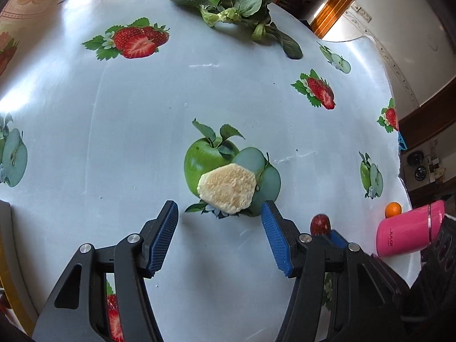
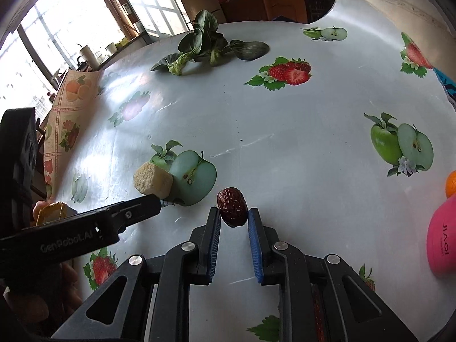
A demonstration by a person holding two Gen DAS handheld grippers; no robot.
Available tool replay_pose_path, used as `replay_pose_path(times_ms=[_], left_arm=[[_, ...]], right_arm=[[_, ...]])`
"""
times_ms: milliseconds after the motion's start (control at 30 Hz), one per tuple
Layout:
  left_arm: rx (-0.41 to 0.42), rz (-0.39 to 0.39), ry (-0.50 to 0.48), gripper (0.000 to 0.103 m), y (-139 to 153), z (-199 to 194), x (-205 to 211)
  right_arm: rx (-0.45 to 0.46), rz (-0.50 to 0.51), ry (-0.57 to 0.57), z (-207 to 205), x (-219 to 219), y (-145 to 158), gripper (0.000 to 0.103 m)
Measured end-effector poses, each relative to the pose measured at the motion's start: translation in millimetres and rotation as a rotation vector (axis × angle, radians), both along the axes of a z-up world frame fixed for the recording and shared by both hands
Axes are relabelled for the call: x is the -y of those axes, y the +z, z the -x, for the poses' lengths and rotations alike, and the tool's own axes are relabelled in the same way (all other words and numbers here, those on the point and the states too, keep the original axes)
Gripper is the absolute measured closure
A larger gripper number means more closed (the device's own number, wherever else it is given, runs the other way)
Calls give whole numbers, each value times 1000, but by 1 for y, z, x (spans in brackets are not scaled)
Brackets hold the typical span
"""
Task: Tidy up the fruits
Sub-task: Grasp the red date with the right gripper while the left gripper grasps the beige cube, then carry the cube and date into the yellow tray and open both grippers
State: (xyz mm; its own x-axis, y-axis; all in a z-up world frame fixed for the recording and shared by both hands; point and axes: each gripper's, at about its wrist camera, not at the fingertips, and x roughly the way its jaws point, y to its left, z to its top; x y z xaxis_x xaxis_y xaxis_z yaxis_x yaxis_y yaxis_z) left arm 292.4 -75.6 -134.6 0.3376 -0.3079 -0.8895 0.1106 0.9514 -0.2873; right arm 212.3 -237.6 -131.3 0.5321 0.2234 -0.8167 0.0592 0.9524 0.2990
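The left wrist view shows a round table (image 1: 142,114) with a shiny cloth full of fruit pictures. The pale yellow chunk (image 1: 228,188) is my landmark. It lies on a printed green apple near the middle. The left gripper (image 1: 219,213) hangs just in front of the chunk. Its 2 blue pads stand wide apart and touch nothing. Far behind the chunk lies a bunch of leafy greens (image 1: 239,2). To the right of the chunk sits a dark red date (image 1: 320,223), partly hidden behind the gripper. Farther right of the chunk, by the table edge, lies a pink bottle (image 1: 407,232) on its side. A small orange (image 1: 393,209) sits just behind the bottle.

In the right wrist view, the chunk (image 2: 152,178) is on the left, and a finger of the left gripper ends just beside it. To the right of the chunk, the right gripper (image 2: 234,216) is narrow and squeezes the date (image 2: 232,206) between its 2 blue pads. The date's far end sticks out past the pads.
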Motion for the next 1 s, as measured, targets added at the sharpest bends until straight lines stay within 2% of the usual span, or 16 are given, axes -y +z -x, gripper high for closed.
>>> replay_pose_path(times_ms=[100, 133, 167, 233, 400, 733, 1000], left_arm=[[18, -26, -1, 44, -4, -8, 11], [23, -41, -6, 49, -5, -9, 13], [26, -49, -7, 70, -5, -9, 14], [22, -33, -12, 70, -5, -6, 12], [29, -80, -11, 70, 0, 13, 0], [45, -122, 91, 70, 22, 68, -55], [65, -116, 152, 70, 39, 117, -100]], right_arm=[[-4, -22, -8, 10, 0, 1, 83], [-4, -26, -9, 12, 0, 2, 83], [-4, -24, -11, 14, -2, 3, 83], [-1, -29, -8, 18, -4, 6, 83], [12, -34, 12, 25, -12, 15, 83], [16, -61, 51, 44, -45, 27, 83], [31, -60, 129, 68, -91, 42, 83]])
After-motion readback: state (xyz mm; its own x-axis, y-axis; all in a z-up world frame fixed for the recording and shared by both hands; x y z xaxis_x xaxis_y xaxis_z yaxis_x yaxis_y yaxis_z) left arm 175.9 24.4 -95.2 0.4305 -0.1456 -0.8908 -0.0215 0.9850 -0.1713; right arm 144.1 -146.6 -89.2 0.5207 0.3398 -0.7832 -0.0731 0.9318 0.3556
